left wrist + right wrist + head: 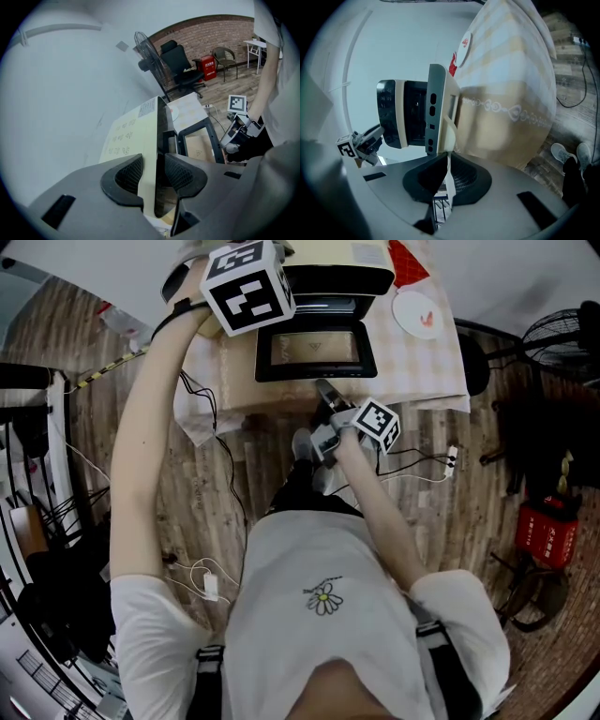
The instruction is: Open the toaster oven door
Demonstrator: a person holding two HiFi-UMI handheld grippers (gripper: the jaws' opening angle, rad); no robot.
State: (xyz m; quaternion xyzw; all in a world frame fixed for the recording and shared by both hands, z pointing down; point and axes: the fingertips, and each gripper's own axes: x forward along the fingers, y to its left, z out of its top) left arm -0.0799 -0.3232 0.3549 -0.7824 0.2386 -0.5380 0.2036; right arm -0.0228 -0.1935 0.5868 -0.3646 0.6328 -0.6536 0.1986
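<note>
door (315, 351) open, right hand-held gripper (449, 161) pinching handle (449, 137)

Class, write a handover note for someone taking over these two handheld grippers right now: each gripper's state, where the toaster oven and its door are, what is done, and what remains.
Left gripper: jaws clamped on the upper edge of the cream-and-black toaster oven, apparently bracing it.
Right gripper: jaws shut on the thin cream door handle.
Things: the oven stands on the checked-cloth table. Its glass-windowed door is swung down, roughly flat, towards the person.
Done: the door looks fully open.
Left: probably only to release the handle and the oven, then draw both grippers back.
</note>
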